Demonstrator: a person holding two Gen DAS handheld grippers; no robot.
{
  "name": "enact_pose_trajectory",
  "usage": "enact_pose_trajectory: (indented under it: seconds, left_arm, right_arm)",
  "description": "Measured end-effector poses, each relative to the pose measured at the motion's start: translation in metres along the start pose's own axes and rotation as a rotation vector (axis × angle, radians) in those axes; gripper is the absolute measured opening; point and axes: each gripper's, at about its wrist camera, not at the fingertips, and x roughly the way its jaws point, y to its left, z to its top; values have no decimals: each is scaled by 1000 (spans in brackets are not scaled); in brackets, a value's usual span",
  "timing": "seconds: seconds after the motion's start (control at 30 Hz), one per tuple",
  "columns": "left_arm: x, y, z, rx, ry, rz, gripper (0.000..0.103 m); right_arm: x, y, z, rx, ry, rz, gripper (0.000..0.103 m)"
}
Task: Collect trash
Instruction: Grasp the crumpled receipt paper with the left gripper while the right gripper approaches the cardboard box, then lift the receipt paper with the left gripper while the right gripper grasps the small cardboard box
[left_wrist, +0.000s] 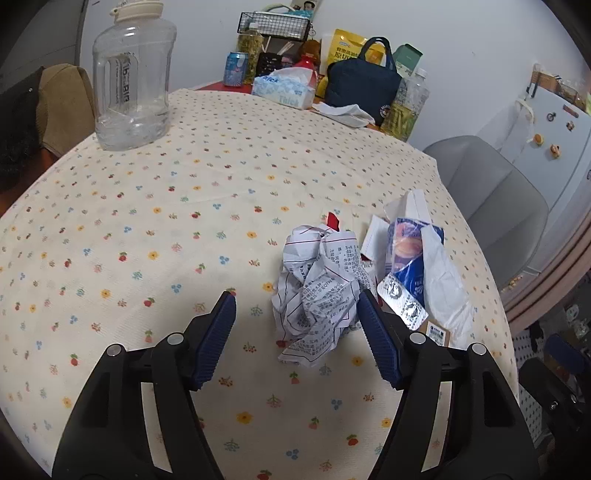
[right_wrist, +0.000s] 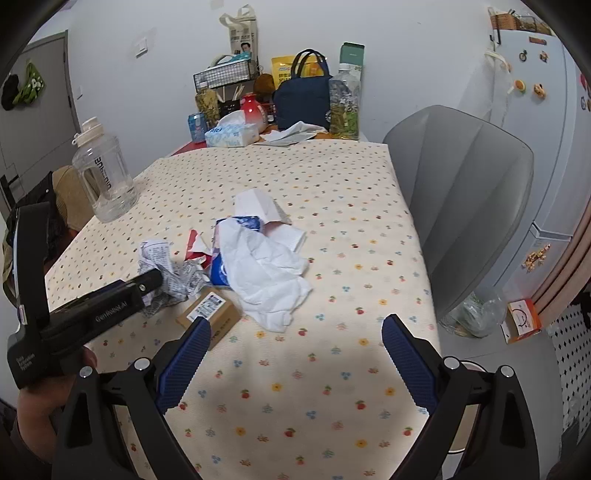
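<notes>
A crumpled ball of printed paper (left_wrist: 317, 288) lies on the flowered tablecloth (left_wrist: 147, 221) between the jaws of my left gripper (left_wrist: 295, 299). The paper sits against the right finger (left_wrist: 373, 325), while the left pad stands clear of it. Beside the ball lie a blue snack wrapper (left_wrist: 410, 254), a silver blister pack (left_wrist: 402, 299), a white tissue (left_wrist: 443, 288) and a small cardboard box (left_wrist: 437, 334). My right gripper (right_wrist: 295, 321) hangs open over bare cloth just short of the white tissue (right_wrist: 266, 273), its left finger in front of the cardboard box (right_wrist: 208, 312). The left gripper's body (right_wrist: 92, 314) reaches the paper ball (right_wrist: 162, 258).
A clear water jug (left_wrist: 133, 81) stands at the far left of the table. A tissue box (left_wrist: 284, 90), a navy bag (left_wrist: 362, 88), bottles and a can crowd the far end. A grey chair (right_wrist: 469, 192) stands along the right edge, a fridge (right_wrist: 535, 110) behind it.
</notes>
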Motion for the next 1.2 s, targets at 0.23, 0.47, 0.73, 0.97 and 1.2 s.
enact_pose_trajectory:
  seconds: [0.23, 0.47, 0.73, 0.97, 1.2]
  left_arm:
    - [2, 7, -2, -11, 15, -42, 26]
    - [-20, 21, 6, -7, -52, 33, 9]
    - [-27, 41, 8, -27, -71, 75, 8]
    - [-28, 56, 10, -42, -82, 125, 8]
    - [-21, 53, 9, -27, -82, 150, 8]
  right_arm:
    - [6, 18, 0, -33, 12, 20, 90]
    - [17, 38, -1, -56, 33, 60, 90]
    - [40, 57, -1, -80, 71, 94, 86]
    - [58, 69, 0, -85, 95, 114, 84]
    - [74, 72, -3, -81, 143, 140, 48]
